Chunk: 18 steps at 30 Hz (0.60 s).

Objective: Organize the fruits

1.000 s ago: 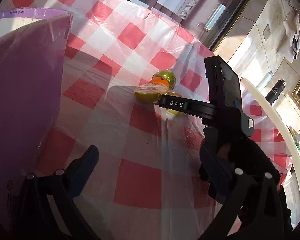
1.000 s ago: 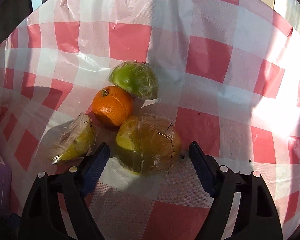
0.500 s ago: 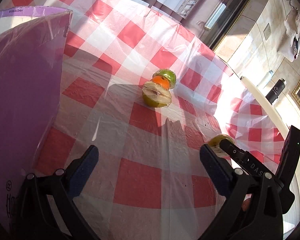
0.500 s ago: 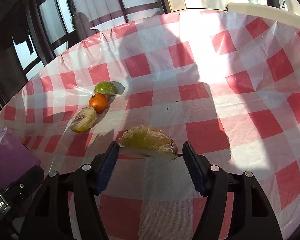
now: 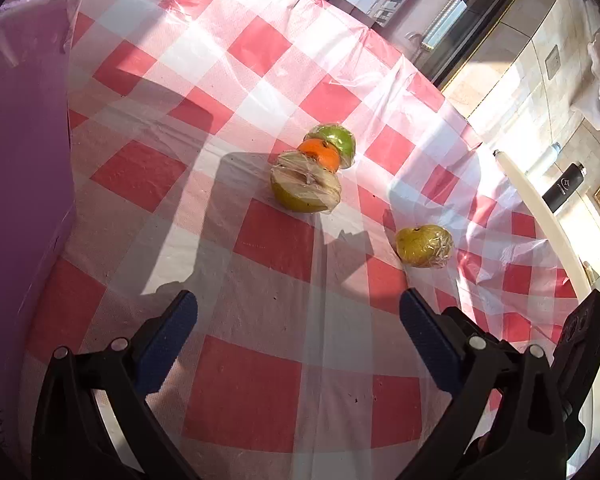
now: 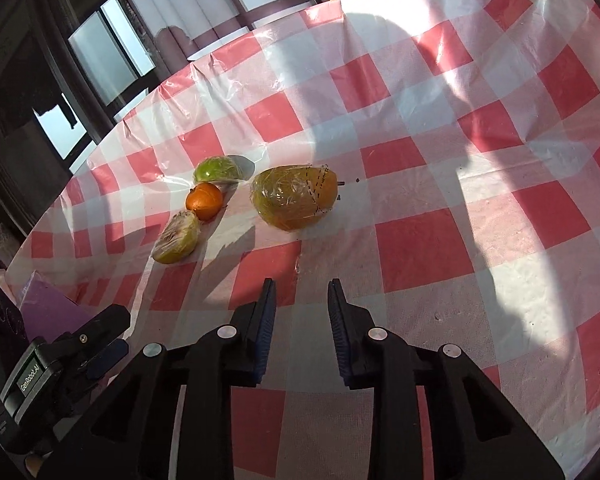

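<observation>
From the left wrist view, the left tongs (image 5: 298, 322) hang wide over the checked table (image 5: 268, 392) with nothing between them. Three fruits sit in a tight row — a cut pear half (image 5: 305, 192), an orange (image 5: 320, 153) and a green apple half (image 5: 334, 142). A wrapped yellow fruit (image 5: 424, 245) lies apart, to the right.

From the right wrist view, the right tongs (image 6: 301, 300) are narrow and hold nothing — the wrapped yellow fruit (image 6: 294, 197) rests on the table just ahead of them. A purple box (image 6: 48, 312) stands at the left.
</observation>
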{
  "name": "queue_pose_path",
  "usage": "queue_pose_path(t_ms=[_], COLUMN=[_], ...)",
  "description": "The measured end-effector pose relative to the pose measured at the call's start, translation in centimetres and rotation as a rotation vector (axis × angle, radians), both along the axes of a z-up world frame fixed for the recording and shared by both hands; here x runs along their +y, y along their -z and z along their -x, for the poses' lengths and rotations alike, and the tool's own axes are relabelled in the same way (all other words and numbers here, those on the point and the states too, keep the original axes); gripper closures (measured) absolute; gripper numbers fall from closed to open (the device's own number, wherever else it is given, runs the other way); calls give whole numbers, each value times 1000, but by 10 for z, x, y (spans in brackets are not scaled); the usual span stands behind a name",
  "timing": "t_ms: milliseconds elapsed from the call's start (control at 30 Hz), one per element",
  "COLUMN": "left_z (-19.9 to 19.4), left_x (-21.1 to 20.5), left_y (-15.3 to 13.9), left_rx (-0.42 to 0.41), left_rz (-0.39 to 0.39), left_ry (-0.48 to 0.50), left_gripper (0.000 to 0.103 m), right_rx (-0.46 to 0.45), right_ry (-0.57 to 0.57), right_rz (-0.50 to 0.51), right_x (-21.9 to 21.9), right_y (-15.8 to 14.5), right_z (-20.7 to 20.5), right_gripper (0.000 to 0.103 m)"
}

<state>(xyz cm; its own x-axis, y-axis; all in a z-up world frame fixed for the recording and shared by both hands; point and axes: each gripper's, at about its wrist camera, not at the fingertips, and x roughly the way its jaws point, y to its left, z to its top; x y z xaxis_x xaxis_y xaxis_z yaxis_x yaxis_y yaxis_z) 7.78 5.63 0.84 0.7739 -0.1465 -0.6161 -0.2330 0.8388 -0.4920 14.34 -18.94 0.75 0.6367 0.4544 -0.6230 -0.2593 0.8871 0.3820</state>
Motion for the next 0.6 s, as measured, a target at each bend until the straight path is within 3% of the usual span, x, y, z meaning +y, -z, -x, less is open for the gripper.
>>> queue_pose_path(t_ms=[33, 67, 100, 133, 267, 533, 567, 600], left_z=[-1, -1, 1, 4, 5, 7, 7, 7], left_x=[-2, -3, -4, -4, -4, 3, 2, 1], left_y=[0, -1, -3, -4, -4, -2, -2, -3], left_rx=[-4, -16, -29, -45, -60, -65, -64, -64], left_rz=[-7, -13, -21, -22, -4, 34, 31, 26], left_ry=[-2, -7, -10, -10, 2, -23, -24, -25], left_gripper=[2, 2, 2, 2, 2, 2, 2, 2], right_rx=[1, 3, 3, 6, 82, 62, 60, 49], right_ry=[5, 16, 42, 62, 30, -87, -84, -74], right_rz=[21, 43, 73, 78, 183, 385, 398, 413], right_x=[1, 2, 1, -1, 6, 58, 60, 60], right_y=[-1, -1, -2, -4, 6, 11, 11, 10], right_z=[-3, -7, -10, -14, -35, -60, -63, -65], right_gripper=[71, 56, 16, 4, 4, 6, 7, 18])
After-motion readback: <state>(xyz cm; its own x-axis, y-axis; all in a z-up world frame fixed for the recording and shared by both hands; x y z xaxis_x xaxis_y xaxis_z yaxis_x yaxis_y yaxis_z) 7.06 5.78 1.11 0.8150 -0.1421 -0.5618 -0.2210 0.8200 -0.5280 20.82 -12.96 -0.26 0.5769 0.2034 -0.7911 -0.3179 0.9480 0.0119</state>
